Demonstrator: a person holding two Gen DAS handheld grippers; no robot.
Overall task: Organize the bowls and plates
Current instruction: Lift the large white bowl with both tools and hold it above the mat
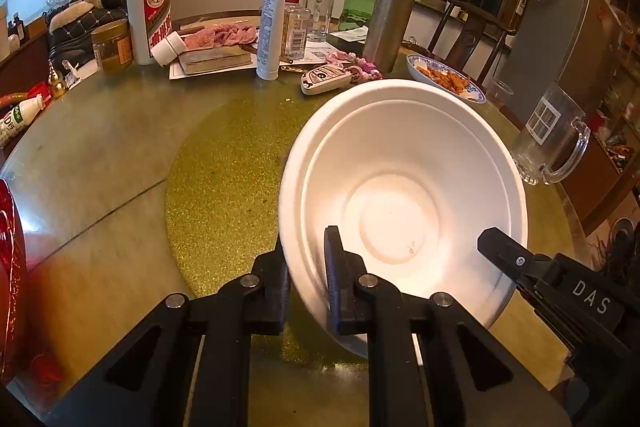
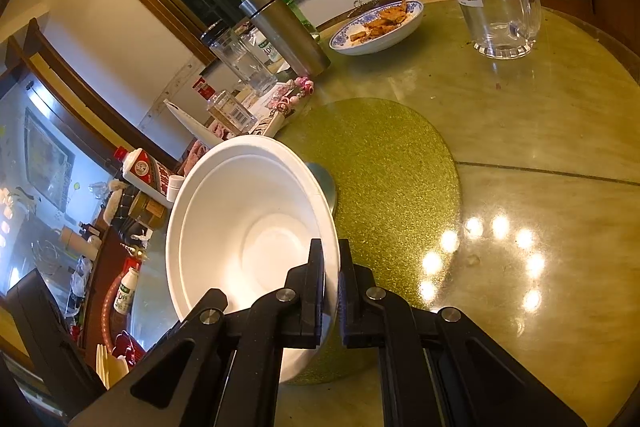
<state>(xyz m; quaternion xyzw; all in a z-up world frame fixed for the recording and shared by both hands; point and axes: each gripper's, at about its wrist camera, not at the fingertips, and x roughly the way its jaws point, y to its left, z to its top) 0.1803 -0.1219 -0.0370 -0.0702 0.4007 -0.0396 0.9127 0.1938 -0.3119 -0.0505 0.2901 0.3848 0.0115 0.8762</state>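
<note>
From the left wrist, the left gripper (image 1: 306, 263) pinches the near rim of the nested white bowls (image 1: 404, 203), tilted above the gold mat (image 1: 224, 187), while from the right wrist the right gripper (image 2: 331, 277) pinches the opposite rim, likely sharing the load to keep the stack (image 2: 240, 227) together.

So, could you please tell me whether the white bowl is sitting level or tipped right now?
Tipped. The white bowl leans with its opening toward the cameras, pinched at opposite rims by the left tool and right tool, above the gold mat.
</note>
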